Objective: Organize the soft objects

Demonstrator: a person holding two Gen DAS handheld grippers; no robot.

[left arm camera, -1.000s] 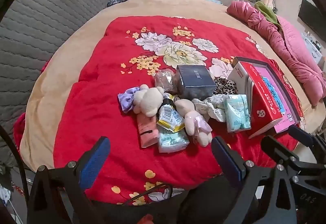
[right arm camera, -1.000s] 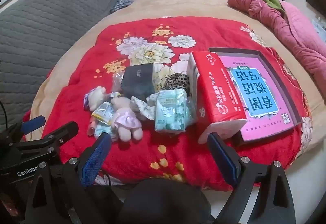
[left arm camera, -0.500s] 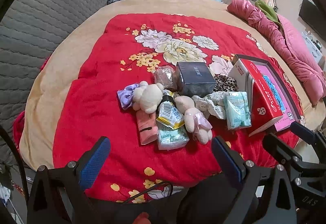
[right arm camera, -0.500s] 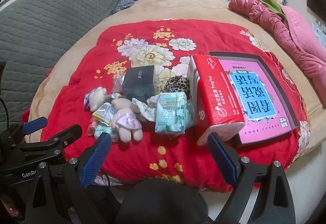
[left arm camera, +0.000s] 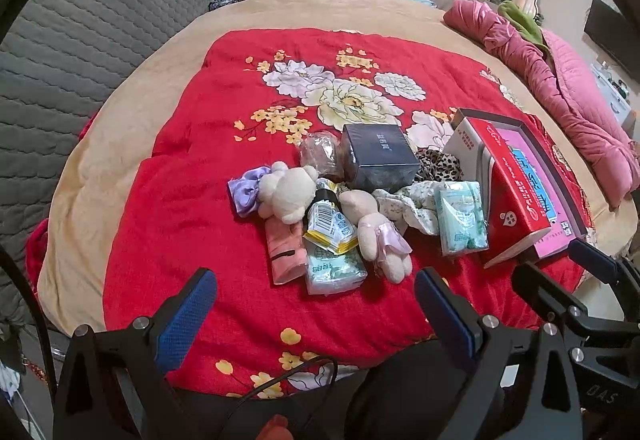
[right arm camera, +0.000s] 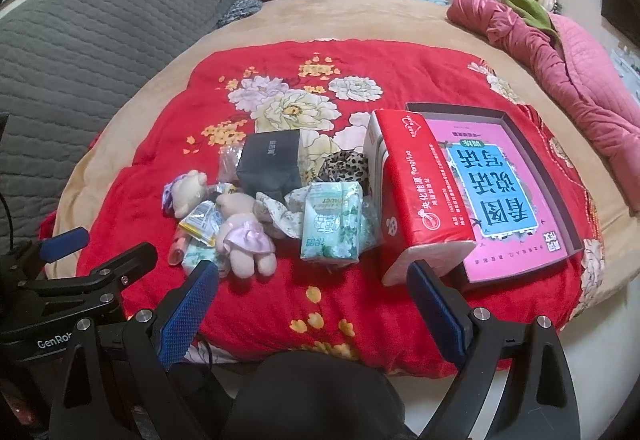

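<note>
Tongs, both mine: left gripper (left arm camera: 314,304) and right gripper (right arm camera: 312,298) spread wide, holding nothing, hovering at the near edge of the red floral blanket (left arm camera: 180,200). Beyond them, heaped mid-blanket: cream teddy bear (left arm camera: 290,192), bunny in lilac dress (right arm camera: 246,236), tissue packs (right arm camera: 332,226), dark box (left arm camera: 378,160), red tissue box (right arm camera: 416,196) against the book tray (right arm camera: 560,200).

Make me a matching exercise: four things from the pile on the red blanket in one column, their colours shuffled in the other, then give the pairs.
Things:
1. scrunchie, left end of the pile
2. box behind the teddies
3. big tissue pack by the tray
4. tube under the white teddy

Colours:
A. red
B. pink
C. lilac
D. dark grey

Pairs: 1-C, 2-D, 3-A, 4-B
</note>
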